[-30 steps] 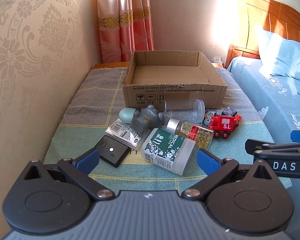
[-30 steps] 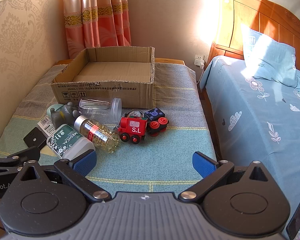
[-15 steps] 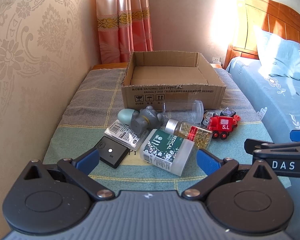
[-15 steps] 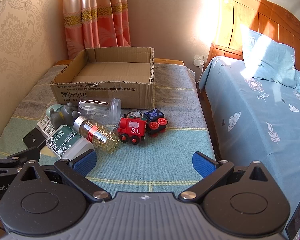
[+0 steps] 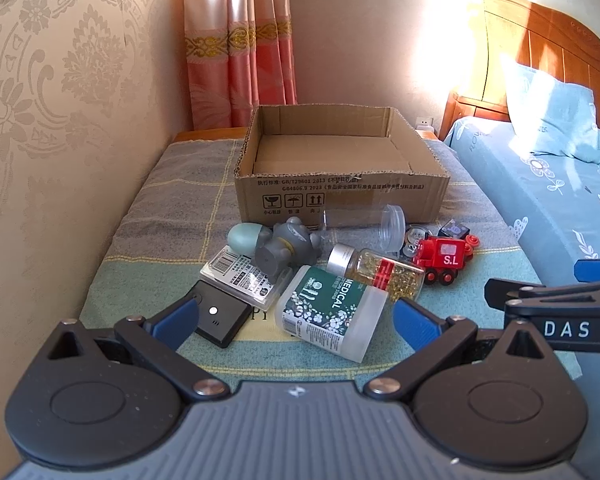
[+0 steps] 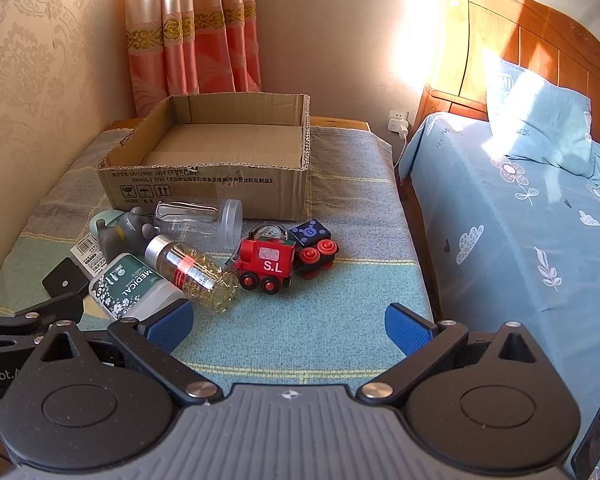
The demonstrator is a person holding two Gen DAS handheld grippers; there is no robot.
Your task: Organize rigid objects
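A pile of small objects lies in front of an empty cardboard box (image 5: 340, 196) (image 6: 208, 192): a white MEDICAL bottle (image 5: 332, 312) (image 6: 132, 288), a bottle of gold capsules (image 5: 380, 272) (image 6: 196, 272), a red toy train (image 5: 440, 256) (image 6: 266, 260), a clear jar (image 5: 360, 220) (image 6: 196, 216), a grey figure (image 5: 284, 244), a labelled pack (image 5: 240, 276) and a black device (image 5: 220, 316). My left gripper (image 5: 296, 320) stands open just short of the MEDICAL bottle. My right gripper (image 6: 288, 324) hangs open over bare blanket, nearer than the train.
The objects rest on a blanket-covered bench (image 6: 340, 312) against the patterned wall (image 5: 40, 160). A blue bed (image 6: 520, 240) with a pillow runs along the right. Curtains (image 5: 240, 40) hang behind the box. The other gripper's body (image 5: 560, 312) shows at the right edge.
Both views have shifted very slightly; the objects sit a touch lower left in the left wrist view. Both grippers stay open and nothing on the blanket has moved.
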